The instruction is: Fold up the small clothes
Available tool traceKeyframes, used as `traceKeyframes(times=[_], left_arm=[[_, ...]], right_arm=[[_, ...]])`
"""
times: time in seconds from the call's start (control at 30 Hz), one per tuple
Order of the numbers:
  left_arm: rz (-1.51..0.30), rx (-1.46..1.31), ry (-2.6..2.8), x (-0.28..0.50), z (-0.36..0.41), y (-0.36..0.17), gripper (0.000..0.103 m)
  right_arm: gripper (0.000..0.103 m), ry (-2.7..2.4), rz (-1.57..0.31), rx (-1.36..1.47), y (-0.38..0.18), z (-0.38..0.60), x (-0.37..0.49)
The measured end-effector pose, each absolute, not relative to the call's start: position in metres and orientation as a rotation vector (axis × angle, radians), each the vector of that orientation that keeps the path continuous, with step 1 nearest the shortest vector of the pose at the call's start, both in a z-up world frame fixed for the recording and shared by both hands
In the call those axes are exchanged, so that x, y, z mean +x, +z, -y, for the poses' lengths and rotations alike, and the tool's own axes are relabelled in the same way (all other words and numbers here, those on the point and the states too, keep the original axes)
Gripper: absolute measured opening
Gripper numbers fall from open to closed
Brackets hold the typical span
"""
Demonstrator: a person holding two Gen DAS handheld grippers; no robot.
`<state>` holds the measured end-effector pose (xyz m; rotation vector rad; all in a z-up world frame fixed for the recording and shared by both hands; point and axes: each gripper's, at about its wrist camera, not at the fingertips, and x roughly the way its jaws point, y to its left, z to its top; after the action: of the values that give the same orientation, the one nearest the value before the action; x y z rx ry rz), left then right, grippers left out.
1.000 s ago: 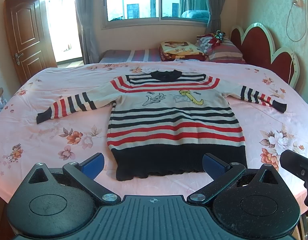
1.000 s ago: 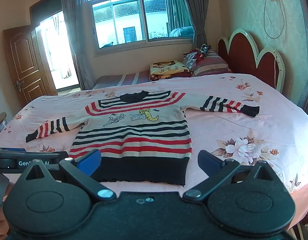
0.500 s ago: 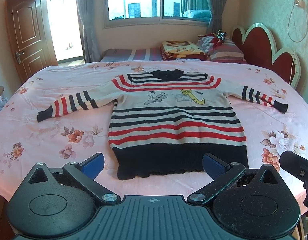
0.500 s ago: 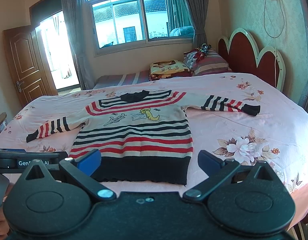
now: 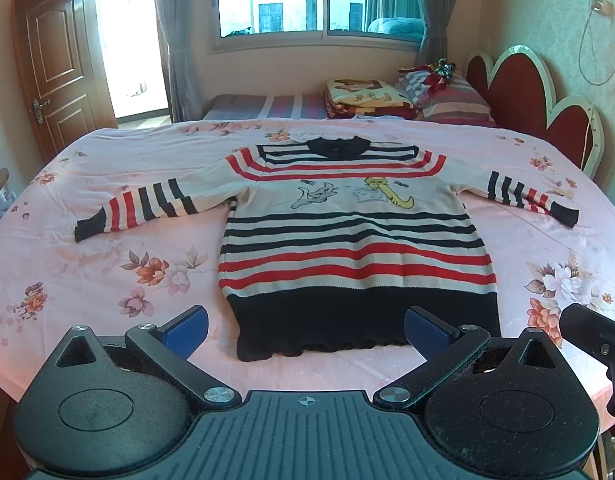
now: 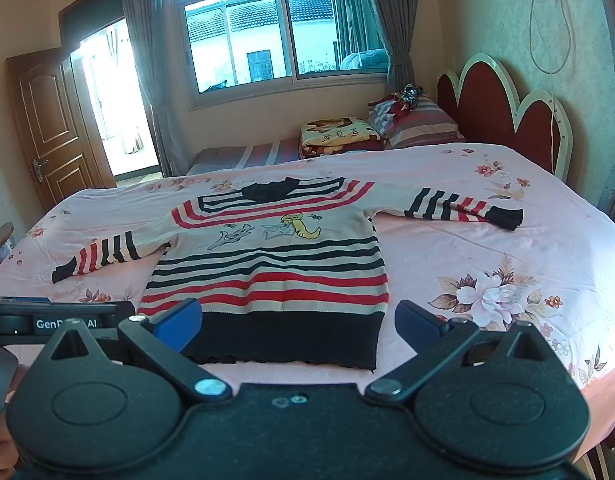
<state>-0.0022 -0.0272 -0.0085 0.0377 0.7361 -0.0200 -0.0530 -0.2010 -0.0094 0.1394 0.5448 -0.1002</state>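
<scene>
Sweater [image 5: 355, 240]: striped, flat on the bed [image 5: 107, 280], sleeves spread toward 9 and 3 o'clock.
Left hand-held gripper [image 5: 305, 330]: jaws wide apart, empty, at 6 o'clock before the black hem.
Pillows [image 5: 451, 96]: 1 o'clock.

both wrist views face the headboard [image 5: 547, 120] from the bed's [image 6: 527, 248] foot, apparently side by side

Left gripper [image 5: 306, 330] spread wide, right gripper [image 6: 297, 326] likewise — side by side, both empty
</scene>
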Motion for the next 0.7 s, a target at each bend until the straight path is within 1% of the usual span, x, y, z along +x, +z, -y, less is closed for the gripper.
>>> traceKeyframes(times=[0.7], left_arm=[[-0.759, 0.030, -0.009, 0.029, 0.022, -0.016, 0.103]], right_arm=[[0.102, -0.128, -0.540, 0.138, -0.012, 0.202, -0.045]])
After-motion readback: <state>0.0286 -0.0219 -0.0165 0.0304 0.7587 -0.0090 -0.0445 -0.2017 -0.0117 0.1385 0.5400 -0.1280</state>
